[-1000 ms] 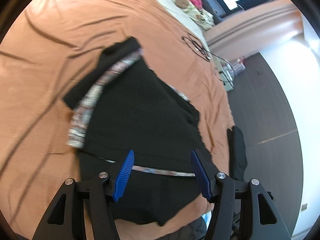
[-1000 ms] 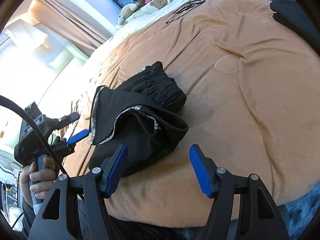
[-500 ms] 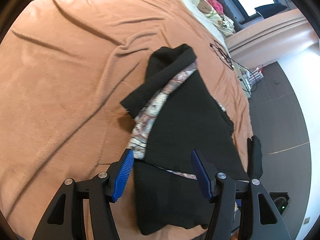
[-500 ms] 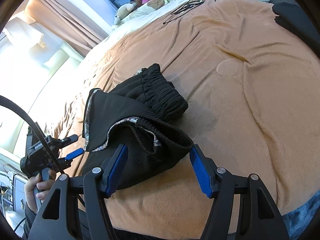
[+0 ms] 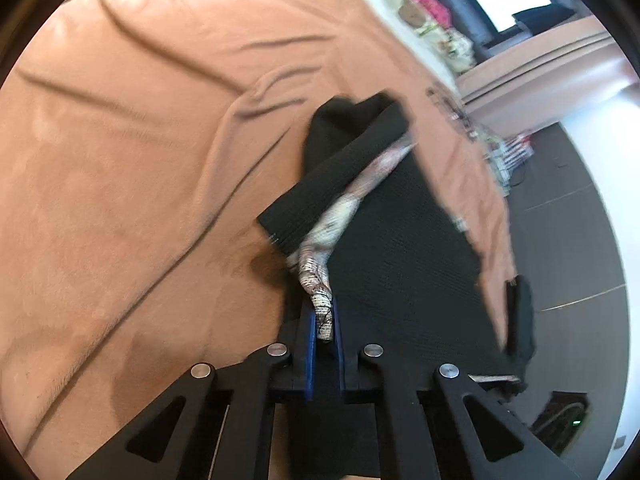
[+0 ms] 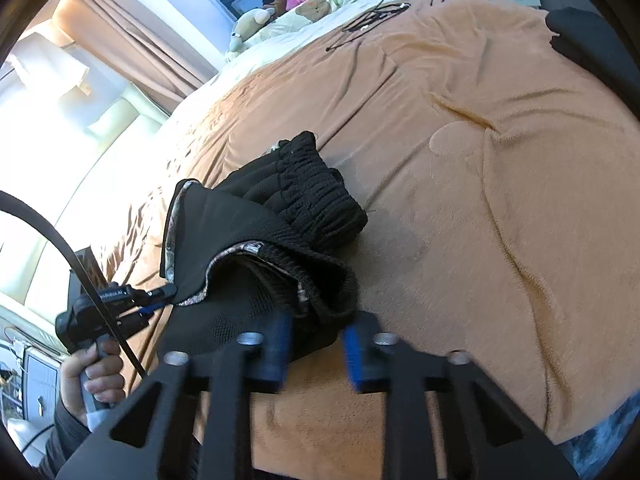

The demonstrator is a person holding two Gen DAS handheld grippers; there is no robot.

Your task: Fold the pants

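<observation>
Since a moment ago the left gripper (image 5: pixel 323 330) has clamped the patterned hem of the pants (image 6: pixel 272 240) on the bed (image 6: pixel 500 160), while the right gripper (image 6: pixel 316 344), half-closed, straddles a limp fold (soft cloth, best pinched at edges).

- Your left gripper (image 5: pixel 323 326) covers the end of the patterned trim (image 5: pixel 320 300) pinched between its pads; the trim's tip is out of sight.
- Right gripper (image 6: pixel 316 340): motion-blurred; you can't tell if the pads touch the pants (image 6: pixel 264 248).
- Far edge of the pants in your left view is smeared.
- A dark garment (image 6: pixel 588 40) is cut off at the right view's edge.
</observation>
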